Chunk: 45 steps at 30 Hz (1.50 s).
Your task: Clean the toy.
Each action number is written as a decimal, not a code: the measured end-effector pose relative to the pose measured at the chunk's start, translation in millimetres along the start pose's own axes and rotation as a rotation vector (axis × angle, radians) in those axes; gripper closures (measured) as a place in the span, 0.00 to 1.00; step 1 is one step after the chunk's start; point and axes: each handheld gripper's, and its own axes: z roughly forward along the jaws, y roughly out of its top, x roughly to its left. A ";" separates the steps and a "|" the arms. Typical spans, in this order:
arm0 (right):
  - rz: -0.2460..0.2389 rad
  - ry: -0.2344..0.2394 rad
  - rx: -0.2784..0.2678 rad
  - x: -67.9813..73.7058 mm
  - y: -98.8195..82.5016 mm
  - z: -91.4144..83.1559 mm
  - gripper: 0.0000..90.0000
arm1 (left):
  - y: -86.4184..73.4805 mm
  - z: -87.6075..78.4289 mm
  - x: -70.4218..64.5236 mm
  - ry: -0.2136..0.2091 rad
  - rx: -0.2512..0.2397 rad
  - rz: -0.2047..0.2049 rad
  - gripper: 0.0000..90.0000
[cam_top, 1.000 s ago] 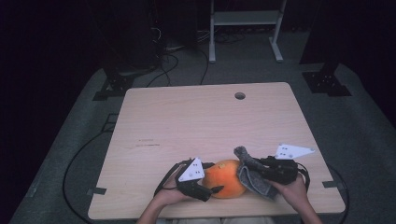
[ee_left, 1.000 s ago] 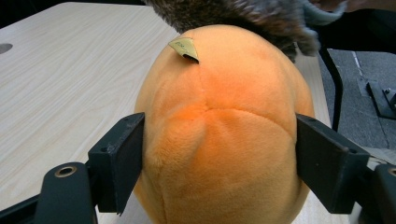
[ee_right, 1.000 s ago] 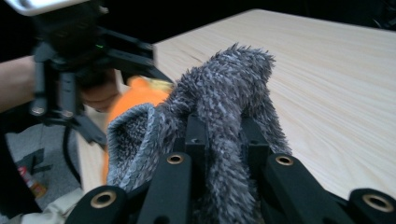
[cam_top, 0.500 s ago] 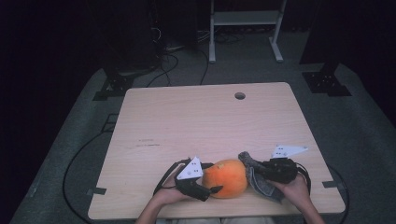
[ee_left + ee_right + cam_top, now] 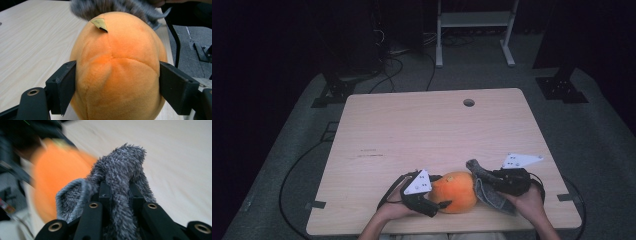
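Observation:
An orange plush ball [image 5: 457,191] with a small tan tag rests on the wooden table [image 5: 422,130] near its front edge. My left gripper [image 5: 440,192] comes at it from the left. In the left gripper view the ball [image 5: 117,62] sits between the two jaws of the left gripper [image 5: 117,82], and both pads press into its sides. My right gripper [image 5: 490,181] is shut on a grey fuzzy cloth [image 5: 486,189], which lies against the ball's right side. In the right gripper view the cloth [image 5: 120,175] bulges out above the closed right gripper [image 5: 119,192].
A round cable hole [image 5: 469,102] sits near the table's far edge. Dark stands and cables lie on the floor beyond the table. The person's hands come in at the front edge.
The right gripper and its grey cloth have shifted slightly left, closer against the ball. The left gripper and the ball have stayed put.

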 end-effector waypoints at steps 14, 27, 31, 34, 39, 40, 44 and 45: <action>-0.040 0.044 -0.038 9.7 1.5 4.1 0.85 | -1.1 4.6 2.9 -0.034 -0.005 -0.035 0.17; -0.104 0.058 -0.072 32.6 21.7 1.6 0.85 | 0.4 6.7 -0.9 -0.015 -0.013 -0.017 0.22; -0.105 0.064 -0.060 33.3 16.1 6.8 0.85 | -3.1 4.8 3.3 -0.062 -0.022 -0.033 0.15; -0.121 0.052 -0.054 34.1 14.5 5.5 0.85 | -3.7 7.9 2.1 -0.055 -0.014 -0.035 0.14; -0.085 0.031 -0.040 19.1 3.6 2.2 0.85 | -3.8 8.9 1.9 -0.037 -0.019 -0.036 0.17; -0.077 0.023 -0.032 15.7 0.6 0.9 0.85 | -4.1 8.8 1.9 -0.037 -0.020 -0.038 0.17; -0.038 0.014 -0.019 7.1 -5.0 -1.5 0.85 | -5.4 8.3 2.5 -0.027 -0.036 -0.037 0.24; -0.029 0.016 -0.022 5.9 -4.7 -3.0 0.85 | -4.2 7.8 2.2 -0.019 -0.039 -0.033 0.24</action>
